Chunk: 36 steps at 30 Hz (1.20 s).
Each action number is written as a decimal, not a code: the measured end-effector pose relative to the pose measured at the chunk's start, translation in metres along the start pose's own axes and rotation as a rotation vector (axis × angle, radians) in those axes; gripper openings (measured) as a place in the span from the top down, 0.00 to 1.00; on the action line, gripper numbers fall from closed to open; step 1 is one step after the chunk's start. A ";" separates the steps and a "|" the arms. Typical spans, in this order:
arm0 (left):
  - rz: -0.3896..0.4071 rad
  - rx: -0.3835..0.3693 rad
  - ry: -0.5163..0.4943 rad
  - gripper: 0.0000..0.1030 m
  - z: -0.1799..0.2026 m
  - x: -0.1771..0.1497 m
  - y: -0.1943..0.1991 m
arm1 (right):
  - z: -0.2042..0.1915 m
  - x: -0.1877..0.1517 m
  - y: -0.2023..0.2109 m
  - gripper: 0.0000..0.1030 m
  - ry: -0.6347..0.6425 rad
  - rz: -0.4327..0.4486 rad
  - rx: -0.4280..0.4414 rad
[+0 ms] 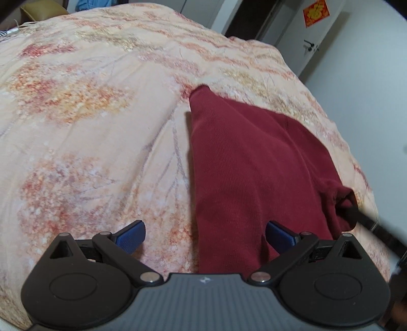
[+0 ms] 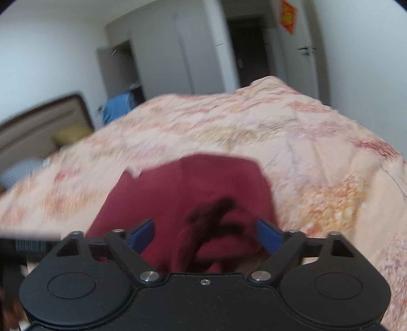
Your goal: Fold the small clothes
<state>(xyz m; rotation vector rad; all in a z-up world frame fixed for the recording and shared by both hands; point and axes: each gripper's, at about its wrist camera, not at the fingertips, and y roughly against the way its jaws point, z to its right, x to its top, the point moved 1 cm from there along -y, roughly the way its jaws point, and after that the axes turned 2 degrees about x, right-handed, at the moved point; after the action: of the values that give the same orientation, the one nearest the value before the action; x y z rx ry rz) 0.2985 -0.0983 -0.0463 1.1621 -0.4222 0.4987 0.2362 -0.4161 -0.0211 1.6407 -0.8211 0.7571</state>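
A dark red knit garment (image 1: 241, 165) lies lengthwise on the peach floral bed cover (image 1: 89, 127), narrowing toward the far end, with a bunched cuff (image 1: 343, 203) at its right side. My left gripper (image 1: 206, 236) is open just above its near edge; the right blue pad (image 1: 279, 235) is over the cloth and the left pad over the cover. In the blurred right wrist view the same garment (image 2: 190, 185) spreads under my right gripper (image 2: 206, 236), which is open, its pads clear of the crumpled fold with a dark mark (image 2: 216, 214) between them.
The bed cover (image 2: 305, 142) fills most of both views. Its edge drops off at the right toward a white wall and a door (image 1: 305, 45) with a red paper sign (image 1: 315, 12). A headboard (image 2: 38, 122), yellow pillow (image 2: 71, 135) and blue cloth (image 2: 117, 107) lie at the far left.
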 end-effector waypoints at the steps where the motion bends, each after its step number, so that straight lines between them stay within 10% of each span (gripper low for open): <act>1: 0.004 0.002 0.004 0.00 -0.001 0.000 0.002 | -0.006 -0.006 -0.002 0.56 0.019 -0.026 0.008; 4: 0.002 0.008 0.006 0.00 -0.003 -0.001 0.005 | -0.011 -0.020 -0.007 0.92 -0.012 -0.100 0.038; 17: -0.081 0.040 -0.033 0.00 -0.003 -0.028 -0.005 | 0.015 -0.044 0.012 0.92 -0.065 -0.131 -0.008; 31: -0.079 0.044 -0.034 0.00 -0.003 -0.030 -0.002 | 0.038 0.023 -0.004 0.09 -0.159 0.051 -0.114; 36: -0.076 0.046 -0.041 0.00 -0.002 -0.027 -0.001 | 0.055 0.032 -0.035 0.09 -0.175 0.008 -0.218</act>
<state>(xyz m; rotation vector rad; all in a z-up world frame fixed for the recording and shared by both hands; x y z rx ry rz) 0.2767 -0.1011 -0.0626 1.2298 -0.4019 0.4216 0.2867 -0.4682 -0.0248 1.5222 -0.9979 0.5143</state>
